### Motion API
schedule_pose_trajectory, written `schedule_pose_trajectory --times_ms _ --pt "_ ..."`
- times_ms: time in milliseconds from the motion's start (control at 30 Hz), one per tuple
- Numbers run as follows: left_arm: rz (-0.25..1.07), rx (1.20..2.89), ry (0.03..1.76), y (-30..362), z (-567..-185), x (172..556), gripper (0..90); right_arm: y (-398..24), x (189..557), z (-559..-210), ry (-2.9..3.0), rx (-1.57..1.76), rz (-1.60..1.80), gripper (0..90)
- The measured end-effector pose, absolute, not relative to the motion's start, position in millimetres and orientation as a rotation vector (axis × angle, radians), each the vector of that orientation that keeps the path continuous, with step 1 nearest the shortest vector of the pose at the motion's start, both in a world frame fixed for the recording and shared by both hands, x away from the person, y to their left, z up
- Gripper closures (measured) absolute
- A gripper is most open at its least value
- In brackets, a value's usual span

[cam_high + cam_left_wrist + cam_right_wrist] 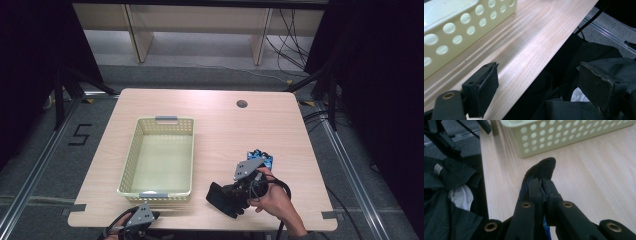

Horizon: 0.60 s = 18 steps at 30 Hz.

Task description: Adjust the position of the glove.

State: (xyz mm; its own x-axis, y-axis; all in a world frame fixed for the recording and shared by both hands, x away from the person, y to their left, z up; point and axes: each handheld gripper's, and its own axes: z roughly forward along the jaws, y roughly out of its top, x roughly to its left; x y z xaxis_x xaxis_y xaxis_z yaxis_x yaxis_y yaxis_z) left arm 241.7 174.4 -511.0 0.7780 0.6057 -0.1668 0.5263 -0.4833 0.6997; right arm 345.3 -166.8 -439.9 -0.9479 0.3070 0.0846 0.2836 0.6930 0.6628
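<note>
High view: my right tool (235, 192) clamps dark cloth item (222, 200) above bench (280, 130), near basket (131, 165); left tool (536, 85) wide, idle; next I'd judge carry into basket

Bright table, dark surround, soft close-ups.

From my high view the table (210, 130) is evenly lit from overhead, with glare along its far edge and black curtains swallowing both sides. Both tool views blur near the lens; the basket (564, 135) smears, and the wood washes pale in mine.
</note>
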Motion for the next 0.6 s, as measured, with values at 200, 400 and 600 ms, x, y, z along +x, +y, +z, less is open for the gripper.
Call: schedule_pose_trajectory --times_ms 200,400,600 --pt "0.131 2.165 0.851 172.8 -511.9 242.0 16.3 -161.1 360.1 -446.6 2.928 0.380 1.043 87.5" --pt "0.129 2.187 0.849 175.5 -511.6 243.6 16.3 -147.2 381.7 -468.8 3.016 0.318 0.883 86.7" --pt "0.134 2.168 0.837 173.7 -511.2 241.8 16.3 -144.5 393.6 -481.8 3.019 0.343 0.835 82.5"
